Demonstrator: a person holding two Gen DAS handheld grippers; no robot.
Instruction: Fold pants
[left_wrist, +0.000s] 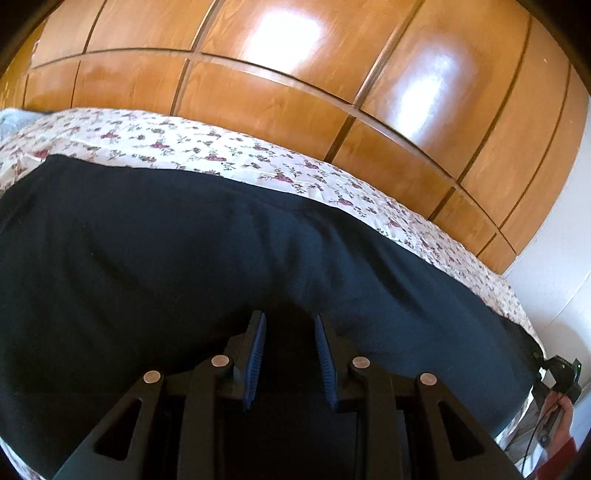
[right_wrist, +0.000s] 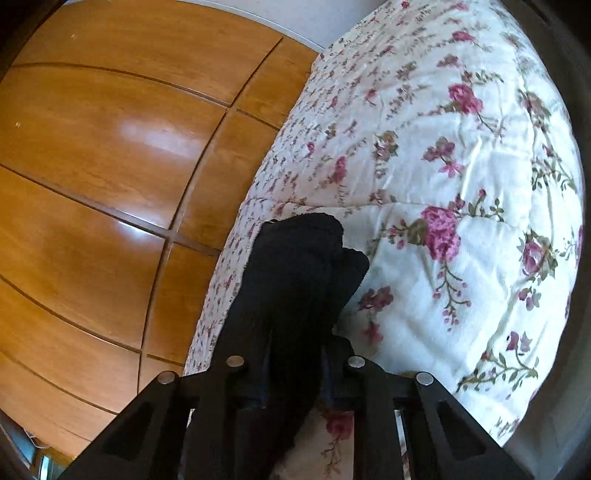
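Observation:
Black pants (left_wrist: 184, 258) lie spread wide across a floral bedspread (left_wrist: 221, 155). My left gripper (left_wrist: 288, 317) sits low on the near edge of the pants. Dark cloth fills the narrow gap between its blue pads (left_wrist: 258, 350), and creases run toward its tips. In the right wrist view, my right gripper (right_wrist: 295, 354) is shut on a bunched end of the pants (right_wrist: 295, 266), which sticks up past the fingers and hides their tips. The right gripper (left_wrist: 561, 373) also shows at the far right end of the pants, held by a hand in a red sleeve.
A glossy wooden wardrobe (left_wrist: 295, 74) stands close behind the bed, and its panels (right_wrist: 92, 166) fill the left of the right wrist view. The bedspread (right_wrist: 443, 147) stretches away to the right. A white wall (left_wrist: 565, 258) lies past the bed's right end.

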